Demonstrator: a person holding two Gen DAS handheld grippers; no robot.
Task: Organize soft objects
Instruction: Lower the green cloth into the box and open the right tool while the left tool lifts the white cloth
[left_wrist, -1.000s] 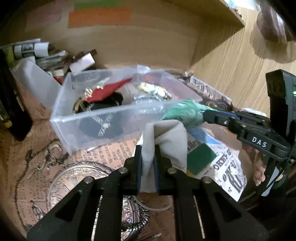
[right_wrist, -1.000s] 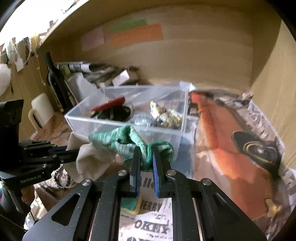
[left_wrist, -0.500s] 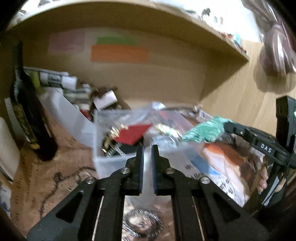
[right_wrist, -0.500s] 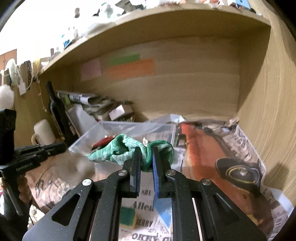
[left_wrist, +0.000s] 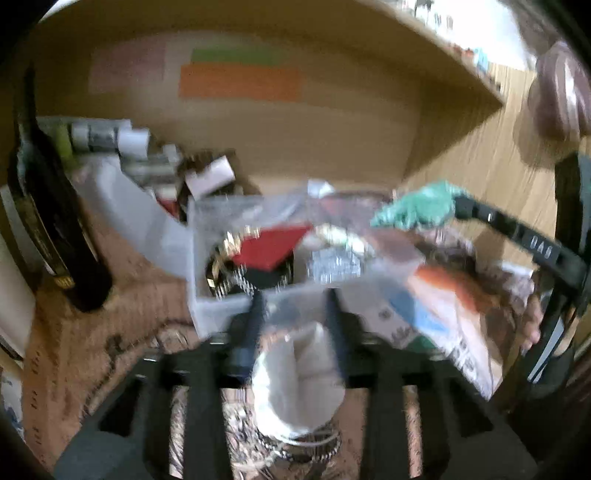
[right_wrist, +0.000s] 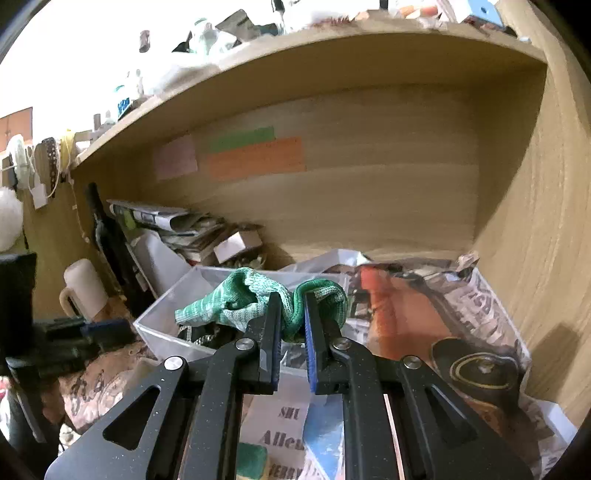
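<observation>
While the right gripper (right_wrist: 291, 325) pinches a green knitted cloth (right_wrist: 236, 299) between its fingers, the cloth hangs clear above the near rim of the clear plastic bin (right_wrist: 162, 321), which serves as the landmark here. The left gripper (left_wrist: 295, 325) is blurred, yet its fingers appear spread apart, and a beige cloth (left_wrist: 299, 380) lies loose between and below them, in front of the bin on the patterned paper (left_wrist: 92, 350).

If the bin is the intended home, the green cloth should be carried further over the bin's middle, lowered until its dangling end touches the contents, and only then released, so it does not drape over the rim. The bin already holds a red piece (left_wrist: 273, 247) and shiny trinkets.
</observation>
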